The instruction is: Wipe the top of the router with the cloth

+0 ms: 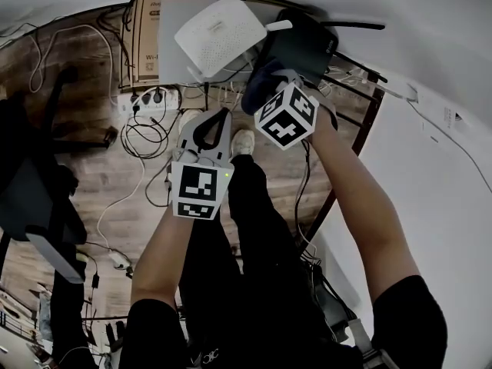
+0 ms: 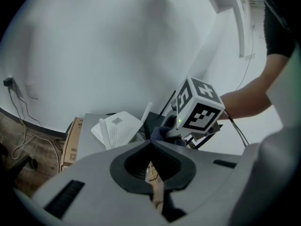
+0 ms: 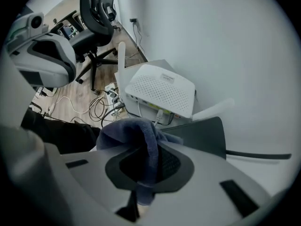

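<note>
One blue cloth point(image 3: 139, 142) in right gripper point(image 3: 153, 149)

This looks like an office or home workroom. A black swivel office chair with a star base point(image 3: 96, 13) stands on wood-plank flooring point(image 1: 84, 60). A white power strip point(image 1: 146, 98) lies among tangled black and white cables point(image 1: 142, 141), and a brown cardboard Wi-Fi box point(image 1: 142, 44) sits near the plain white wall point(image 3: 225, 41).
</note>
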Available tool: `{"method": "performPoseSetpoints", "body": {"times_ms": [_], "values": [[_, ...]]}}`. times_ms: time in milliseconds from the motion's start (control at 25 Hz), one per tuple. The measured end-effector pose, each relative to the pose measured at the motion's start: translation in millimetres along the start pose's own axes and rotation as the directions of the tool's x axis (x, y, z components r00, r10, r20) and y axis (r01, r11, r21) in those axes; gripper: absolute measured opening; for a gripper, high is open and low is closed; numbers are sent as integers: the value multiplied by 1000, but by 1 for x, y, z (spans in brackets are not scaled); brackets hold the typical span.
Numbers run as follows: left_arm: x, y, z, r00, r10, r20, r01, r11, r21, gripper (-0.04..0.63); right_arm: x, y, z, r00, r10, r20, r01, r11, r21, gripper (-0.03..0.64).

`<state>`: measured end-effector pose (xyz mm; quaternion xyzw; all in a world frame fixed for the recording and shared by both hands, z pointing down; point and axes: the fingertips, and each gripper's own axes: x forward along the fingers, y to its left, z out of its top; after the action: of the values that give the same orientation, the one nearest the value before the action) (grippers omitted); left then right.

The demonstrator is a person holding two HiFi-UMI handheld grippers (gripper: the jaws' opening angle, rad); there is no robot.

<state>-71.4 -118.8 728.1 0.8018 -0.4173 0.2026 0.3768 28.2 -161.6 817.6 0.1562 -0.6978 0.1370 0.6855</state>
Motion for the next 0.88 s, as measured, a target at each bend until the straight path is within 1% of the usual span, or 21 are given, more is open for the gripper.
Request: {"method": "performPoseSetpoints", "body": {"times_ms": [120, 240, 320, 480, 600, 680, 880], "values": [[2, 2, 2, 1000, 4, 1, -4, 1000, -1, 0, 3, -4, 2, 1000, 18, 13, -18, 1000, 17, 18], [3, 3, 4, 1000, 8, -2, -8, 1000, 7, -1, 4, -10, 3, 998, 11, 58, -12, 1000, 24, 18], [4, 4, 5, 1000, 9, -6, -9, 1000, 16, -2, 5, -17, 4, 997, -15, 79, 13, 1000, 24, 18], [4, 4, 5, 1000, 13, -13, -13, 999, 37, -1, 8, -33, 7, 994, -74, 86, 73, 997, 14, 18], [5, 4, 2, 1000, 1, -24, -1, 1000, 19, 0, 9, -41, 8, 994, -80, 80, 80, 997, 4, 18], [5, 3, 1, 1000, -6, -29, 7, 1000, 11, -2, 10, -48, 9, 994, -83, 75, 85, 996, -26, 18], [6, 0, -2, 999, -23, -45, 24, 1000, 17, -2, 15, -81, 11, 983, -165, 75, 170, 984, -62, 18]]}}
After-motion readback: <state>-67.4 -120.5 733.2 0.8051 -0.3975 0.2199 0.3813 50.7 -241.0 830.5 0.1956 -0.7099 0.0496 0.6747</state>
